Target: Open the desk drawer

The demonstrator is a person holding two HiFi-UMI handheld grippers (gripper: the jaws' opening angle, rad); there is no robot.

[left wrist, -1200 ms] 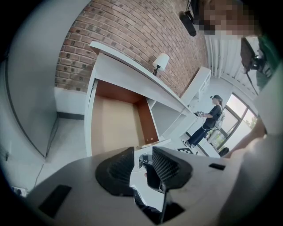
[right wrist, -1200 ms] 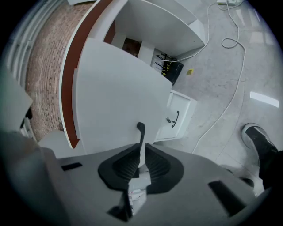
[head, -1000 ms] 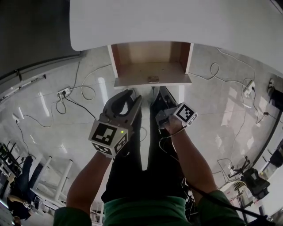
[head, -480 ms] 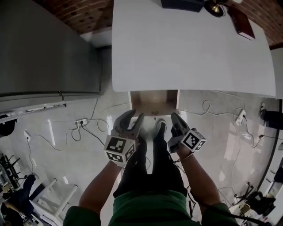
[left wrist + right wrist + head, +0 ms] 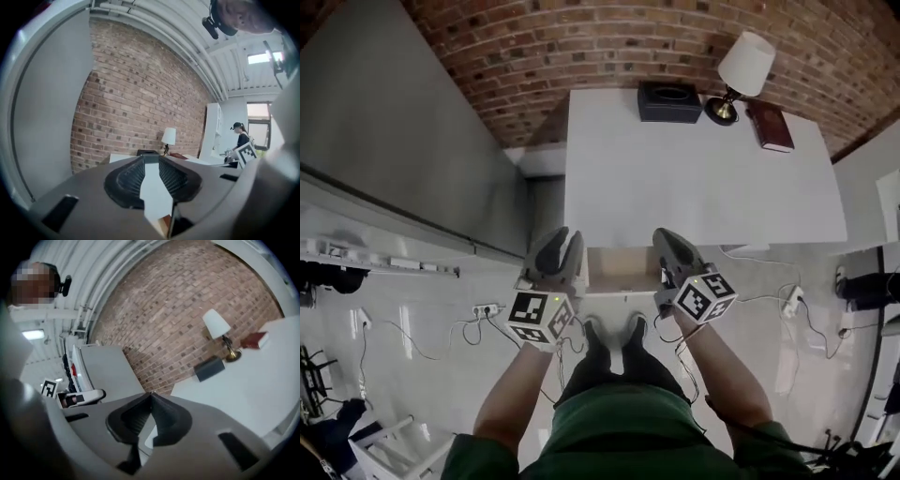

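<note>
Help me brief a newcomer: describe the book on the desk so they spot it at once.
Find the white desk against the brick wall. Along its far edge sit a black box, a lamp and, rightmost, the book. It alone lies flat and dark red.

- The flat white desk top (image 5: 694, 178) hides the back of the light brown wooden drawer (image 5: 623, 270).
- The grey left gripper (image 5: 560, 246) and the grey right gripper (image 5: 671, 242) cover the drawer's two sides.
- The cover of the dark red book (image 5: 772, 127) is too small to read.
- A far-off person in a dark cap (image 5: 242, 136) is tiny, with the legs hidden.
</note>
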